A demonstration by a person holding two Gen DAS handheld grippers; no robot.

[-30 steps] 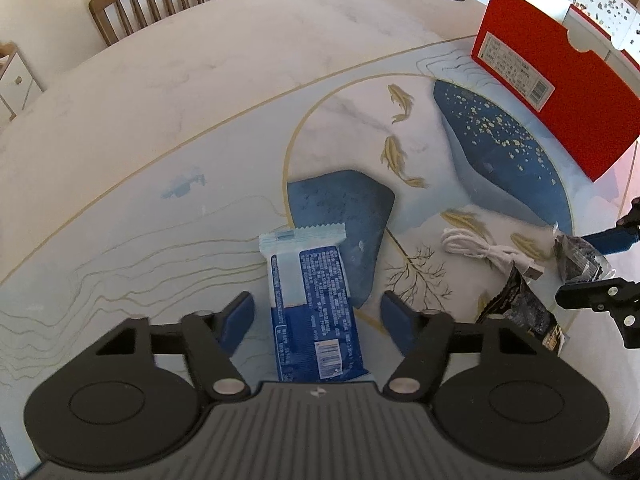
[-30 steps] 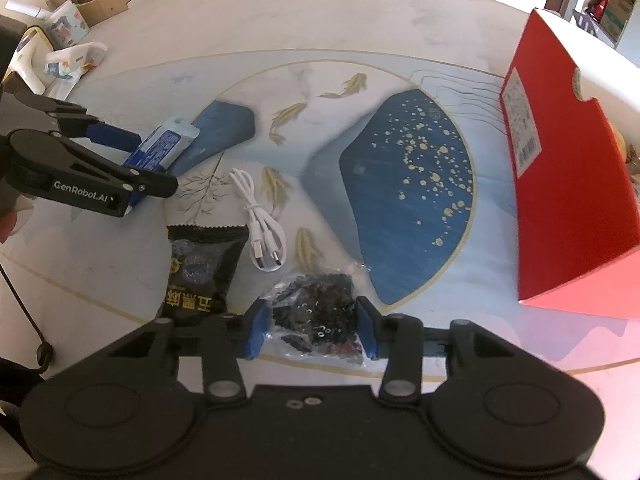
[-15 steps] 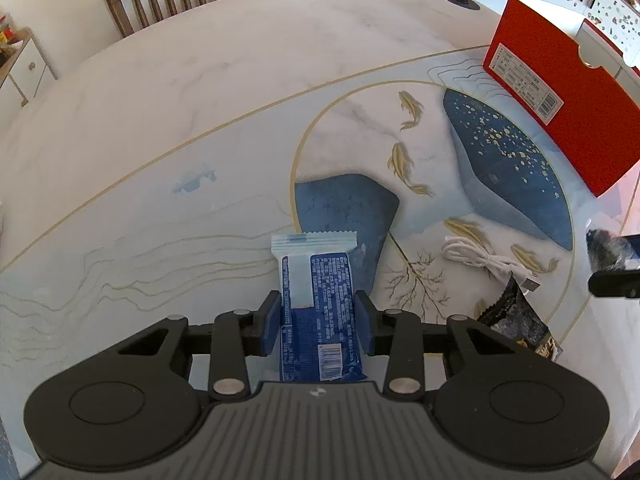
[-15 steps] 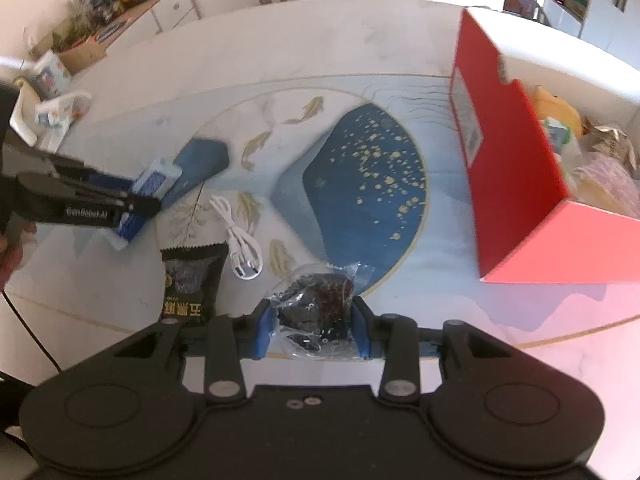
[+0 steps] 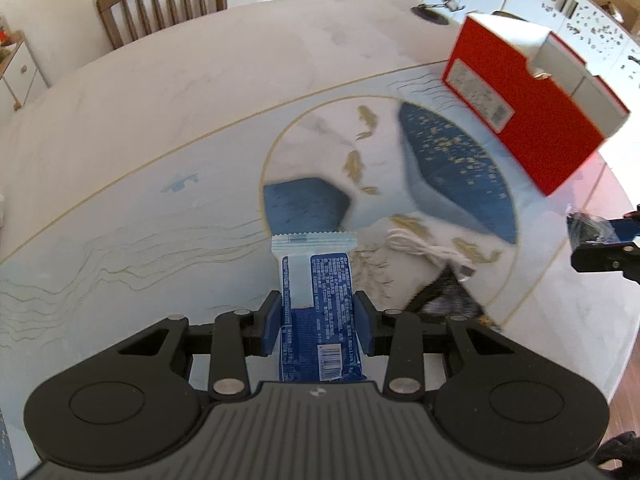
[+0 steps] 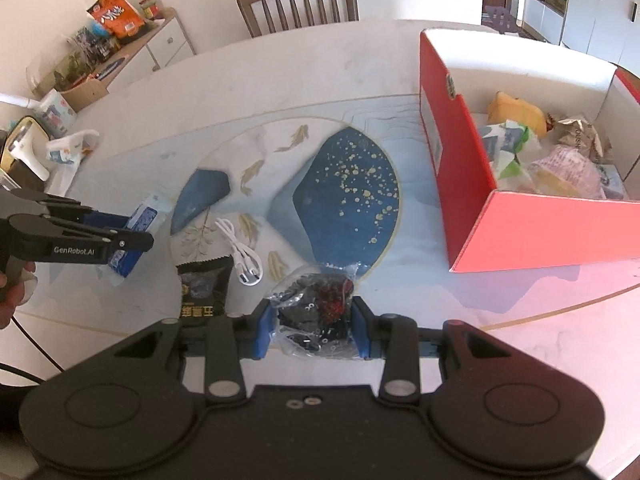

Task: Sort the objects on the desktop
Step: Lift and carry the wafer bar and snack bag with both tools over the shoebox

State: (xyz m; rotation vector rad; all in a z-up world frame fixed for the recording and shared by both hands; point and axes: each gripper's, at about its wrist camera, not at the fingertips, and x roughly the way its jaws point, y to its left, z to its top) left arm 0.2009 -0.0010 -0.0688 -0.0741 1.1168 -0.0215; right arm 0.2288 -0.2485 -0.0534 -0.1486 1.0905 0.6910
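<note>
— Two grippers, what does each hold?
— Left gripper (image 5: 316,326): jaws clenched on a blue snack bar wrapper (image 5: 318,300), raised above the table (image 5: 168,128). On the table between them lie a black packet (image 6: 204,290) and a white cable (image 6: 240,252). Right gripper (image 6: 312,330): jaws grasp a clear bag of dark pieces (image 6: 316,308). Far right stands an open red box (image 6: 520,220).

A wooden chair (image 6: 298,2) (slatted back) stands behind the table (image 5: 200,92).
</note>
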